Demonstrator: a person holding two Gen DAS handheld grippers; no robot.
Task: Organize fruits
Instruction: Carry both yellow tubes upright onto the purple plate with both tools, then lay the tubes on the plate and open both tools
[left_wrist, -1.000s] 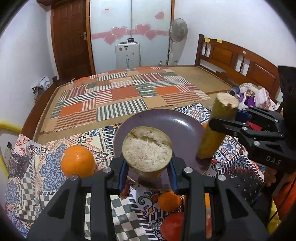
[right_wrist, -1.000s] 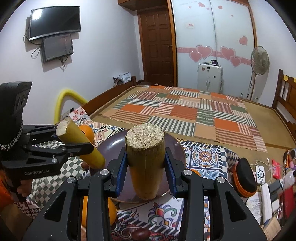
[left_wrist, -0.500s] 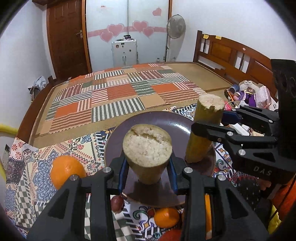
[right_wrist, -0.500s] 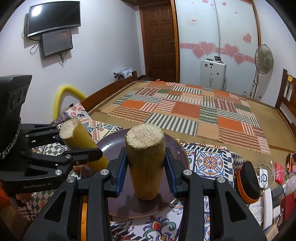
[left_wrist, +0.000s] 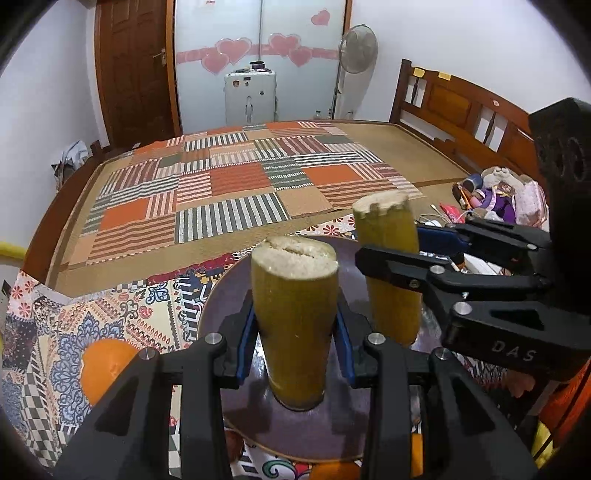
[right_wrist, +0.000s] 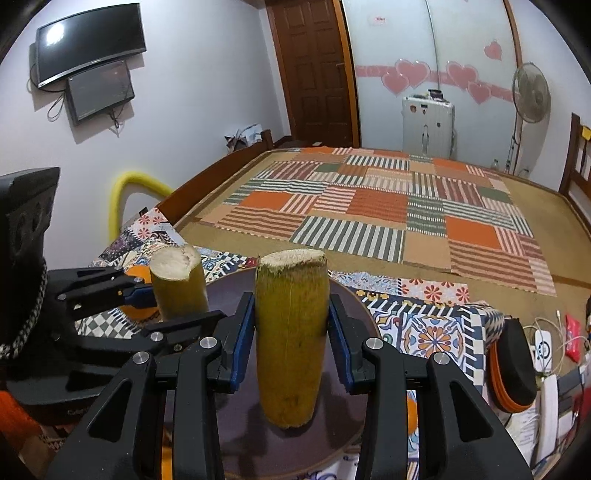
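Bedroom, patterned cloth on desk (left_wrist: 110, 314). Left hand-held gripper (left_wrist: 295, 343) clamps one sugarcane piece (left_wrist: 295, 314), right hand-held gripper (right_wrist: 291, 347) clamps another (right_wrist: 291, 332); both upright over the dark plate (left_wrist: 229, 295), probably for standing them down. Orange (left_wrist: 105, 365) sits left, off-plate.

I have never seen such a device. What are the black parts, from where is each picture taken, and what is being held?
These are two hand-held tongs, each with a camera looking along its fingers. One picture is from the left tongs, one from the right tongs. Each grips an upright yellow-green sugarcane piece, the left one and the right one, over a dark plate on a patterned cloth. An orange lies beside the plate.
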